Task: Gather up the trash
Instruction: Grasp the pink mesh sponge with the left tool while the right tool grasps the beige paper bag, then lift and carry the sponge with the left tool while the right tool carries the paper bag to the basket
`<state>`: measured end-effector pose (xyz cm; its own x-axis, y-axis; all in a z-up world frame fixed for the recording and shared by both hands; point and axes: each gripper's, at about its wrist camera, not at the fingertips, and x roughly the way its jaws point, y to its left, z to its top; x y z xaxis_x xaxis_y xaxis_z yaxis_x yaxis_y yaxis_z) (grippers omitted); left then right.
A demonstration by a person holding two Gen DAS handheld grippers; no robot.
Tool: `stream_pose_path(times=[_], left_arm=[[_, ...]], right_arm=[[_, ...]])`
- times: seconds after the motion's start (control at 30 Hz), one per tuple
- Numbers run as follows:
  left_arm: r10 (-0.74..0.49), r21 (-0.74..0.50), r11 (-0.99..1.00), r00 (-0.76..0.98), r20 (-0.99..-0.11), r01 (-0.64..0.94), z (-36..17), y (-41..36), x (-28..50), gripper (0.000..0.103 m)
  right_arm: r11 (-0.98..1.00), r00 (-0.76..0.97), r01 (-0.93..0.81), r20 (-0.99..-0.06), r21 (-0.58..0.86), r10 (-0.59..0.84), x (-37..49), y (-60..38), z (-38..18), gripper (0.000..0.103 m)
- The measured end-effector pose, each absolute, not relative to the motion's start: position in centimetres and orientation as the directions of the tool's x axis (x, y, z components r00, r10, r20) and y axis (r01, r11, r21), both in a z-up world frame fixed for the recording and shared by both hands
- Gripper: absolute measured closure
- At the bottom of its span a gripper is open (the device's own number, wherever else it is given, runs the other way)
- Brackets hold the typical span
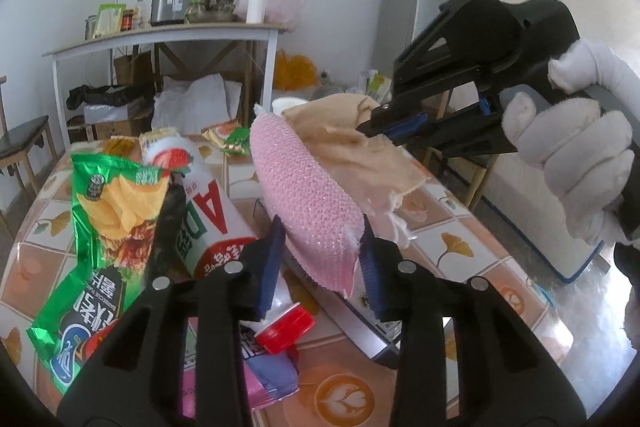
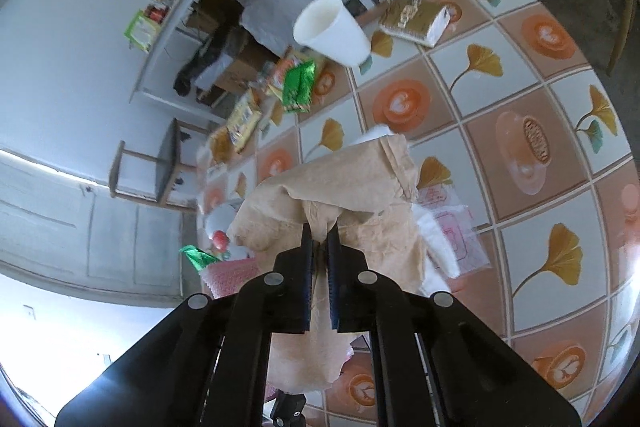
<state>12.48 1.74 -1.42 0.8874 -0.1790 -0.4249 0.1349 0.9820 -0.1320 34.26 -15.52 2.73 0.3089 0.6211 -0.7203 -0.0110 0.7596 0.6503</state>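
the step in hand looks like lifting two pieces of trash off the desk [image 2: 520, 131] together. to do it well, i would keep both grips firm, raise each piece clear of the litter below, and carry them without letting the loose tissue drag over the white paper cup [image 2: 332, 31] or the wrappers.

the left gripper [image 1: 320, 259] is partly spread, its blue pads pinching the lower end of a pink bubble-textured plastic pouch [image 1: 304, 195], which stands up tilted above the desk. the right gripper [image 2: 320, 259] is pressed nearly together on a crumpled beige paper tissue [image 2: 340, 187]; the sheet hangs in folds around its fingers, just beside the pink pouch.

under them lie a green foil snack bag [image 1: 104, 211], a white drink bottle with a red cap [image 1: 208, 211] on its side, and a flat silver box [image 1: 360, 319], all not yet collected.
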Motion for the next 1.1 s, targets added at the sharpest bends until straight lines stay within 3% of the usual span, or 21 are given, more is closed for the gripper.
stream_pose_path(times=[0.4,0.67,0.93,1.1], left_arm=[[-0.190,-0.090,0.982,0.920,-0.342,0.169,1.1,0.3,10.4,0.069],[-0.215,-0.059,0.977,0.922,-0.323,0.207,2.5,-1.5,9.1,0.069],[-0.228,-0.031,0.972,0.914,-0.336,0.231,2.7,-3.0,7.6,0.069],[-0.230,-0.007,0.970,0.910,-0.345,0.243,2.8,-3.6,7.1,0.069]], right_arm=[[0.696,0.408,-0.042,-0.623,0.717,0.667,31.1,-19.5,6.9,0.096],[0.559,0.393,-0.004,-0.513,0.829,0.763,29.2,-23.5,6.5,0.096],[0.629,0.346,0.100,-0.620,0.771,0.704,26.8,-26.2,2.1,0.093],[0.618,0.346,0.149,-0.626,0.772,0.699,25.0,-28.1,-0.4,0.093]])
